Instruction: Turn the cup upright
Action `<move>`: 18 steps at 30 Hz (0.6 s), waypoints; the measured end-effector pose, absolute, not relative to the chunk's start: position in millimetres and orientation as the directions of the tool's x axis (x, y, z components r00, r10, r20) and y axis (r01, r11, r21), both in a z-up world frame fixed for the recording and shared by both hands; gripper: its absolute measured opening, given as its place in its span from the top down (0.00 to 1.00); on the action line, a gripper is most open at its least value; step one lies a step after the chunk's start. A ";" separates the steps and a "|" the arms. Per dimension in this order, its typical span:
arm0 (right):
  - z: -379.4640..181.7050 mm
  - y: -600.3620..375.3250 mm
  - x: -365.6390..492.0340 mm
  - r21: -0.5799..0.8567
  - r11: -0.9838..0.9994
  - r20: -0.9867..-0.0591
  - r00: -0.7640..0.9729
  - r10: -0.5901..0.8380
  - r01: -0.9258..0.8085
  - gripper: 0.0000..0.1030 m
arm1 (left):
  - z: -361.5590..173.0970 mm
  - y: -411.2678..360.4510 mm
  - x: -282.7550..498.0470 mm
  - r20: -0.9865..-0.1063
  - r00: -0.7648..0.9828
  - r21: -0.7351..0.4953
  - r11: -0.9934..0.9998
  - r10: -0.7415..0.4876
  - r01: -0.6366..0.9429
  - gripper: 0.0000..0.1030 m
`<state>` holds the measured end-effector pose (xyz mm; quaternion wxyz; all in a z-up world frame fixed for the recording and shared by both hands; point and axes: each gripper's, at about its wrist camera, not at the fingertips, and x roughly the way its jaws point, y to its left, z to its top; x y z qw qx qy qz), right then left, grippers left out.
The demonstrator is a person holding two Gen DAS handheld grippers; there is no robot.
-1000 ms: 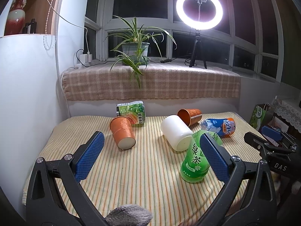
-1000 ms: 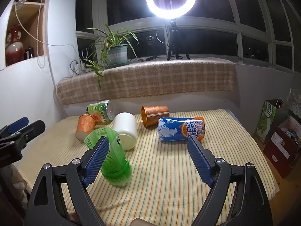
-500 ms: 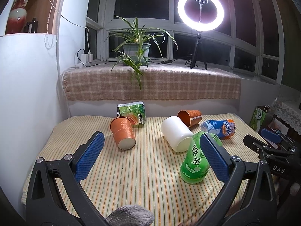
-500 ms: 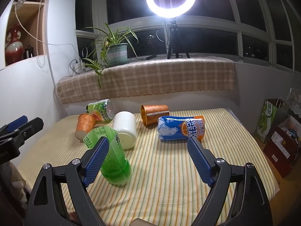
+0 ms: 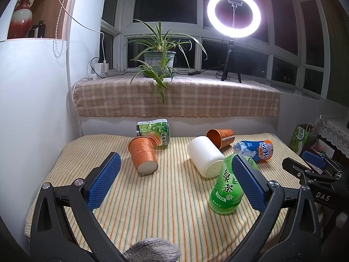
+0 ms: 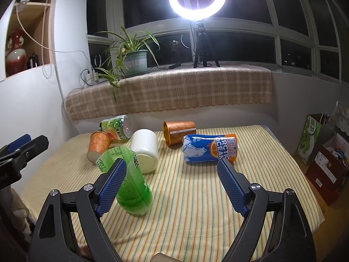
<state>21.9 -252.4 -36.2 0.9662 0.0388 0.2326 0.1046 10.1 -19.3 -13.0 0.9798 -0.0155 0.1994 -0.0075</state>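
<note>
Left hand-held gripper (image 5: 173,178) sits low in the frame, blue-padded jaws spread wide, nothing between them; right hand-held gripper (image 6: 172,184) likewise spread and empty. Both hover above the yellow striped tabletop (image 5: 165,209). In the left wrist view, centre-left: an orange patterned paper cup (image 5: 142,155) on its side, white base toward the camera, mouth pointing to the back. Just behind it, touching or nearly so, a green printed cup with an orange fruit picture (image 5: 153,133), also down. Centre: a white plastic cylinder cup (image 5: 205,156) on its side. Behind that, an orange-brown cup with a white label band (image 5: 220,138), mouth open toward the left of frame. Right of centre: a blue and orange "Arctic Ocean" printed cup (image 5: 256,150) lying flat. Lower right: a translucent green cup with Chinese lettering (image 5: 226,187), leaning, partly hidden by the right-side blue pad. Upper frame: potted spider plant (image 5: 160,62) on a plaid-covered window ledge (image 5: 174,96), lit ring light on a tripod (image 5: 233,14) to its right. The right wrist view shows the green cup just beside the left-side pad, apart from it.
</note>
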 end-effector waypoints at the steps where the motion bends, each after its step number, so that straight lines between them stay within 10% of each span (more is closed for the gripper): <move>1: -36.0 -252.6 21.8 0.123 0.975 -0.441 0.870 0.220 -0.185 0.17 | -12.5 -18.8 10.5 -0.390 0.920 -0.034 0.999 -0.020 0.008 0.00; 18: -39.0 -252.2 22.7 0.125 0.975 -0.450 0.866 0.220 -0.182 0.17 | -12.8 -18.0 10.2 -0.389 0.921 -0.035 0.999 -0.020 0.007 0.00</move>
